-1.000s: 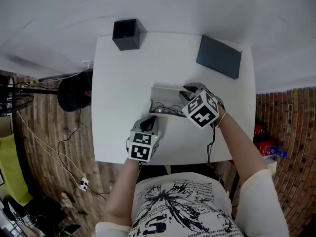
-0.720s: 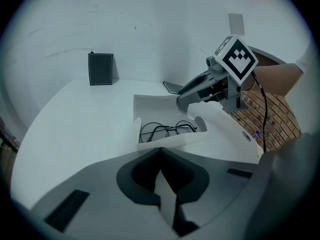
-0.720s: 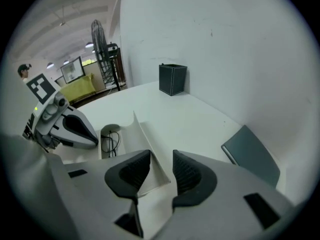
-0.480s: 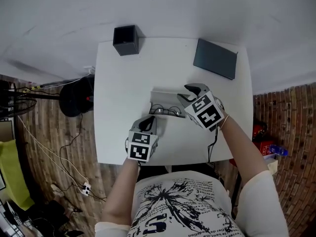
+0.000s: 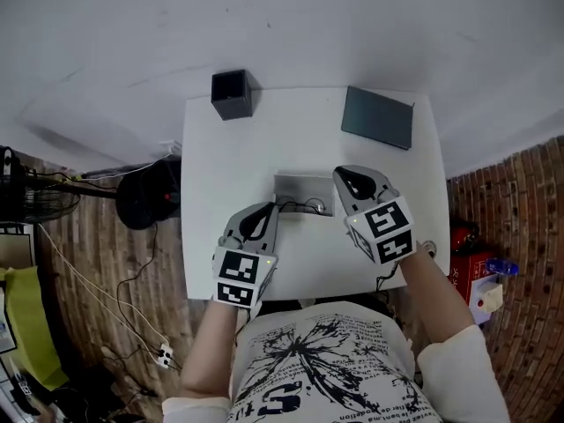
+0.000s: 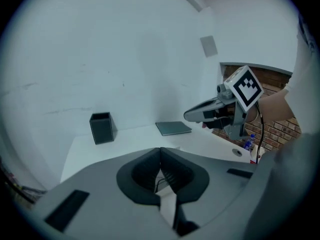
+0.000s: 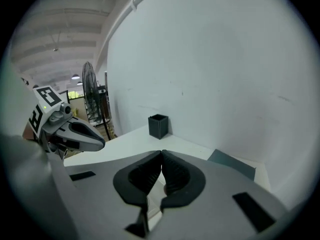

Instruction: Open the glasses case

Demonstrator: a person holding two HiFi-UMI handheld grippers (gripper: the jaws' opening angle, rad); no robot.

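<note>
At table [image 5: 229,166] centre, glasses case [image 5: 300,185] open, long axis left-right

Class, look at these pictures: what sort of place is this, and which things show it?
Probably an indoor workroom or test space: a white table against a plain white wall, a standing fan, and loose cables on the floor.

The left claw [image 5: 261,217] and right claw [image 5: 354,180] both tilt downward, jaws pressed together on nothing.
</note>
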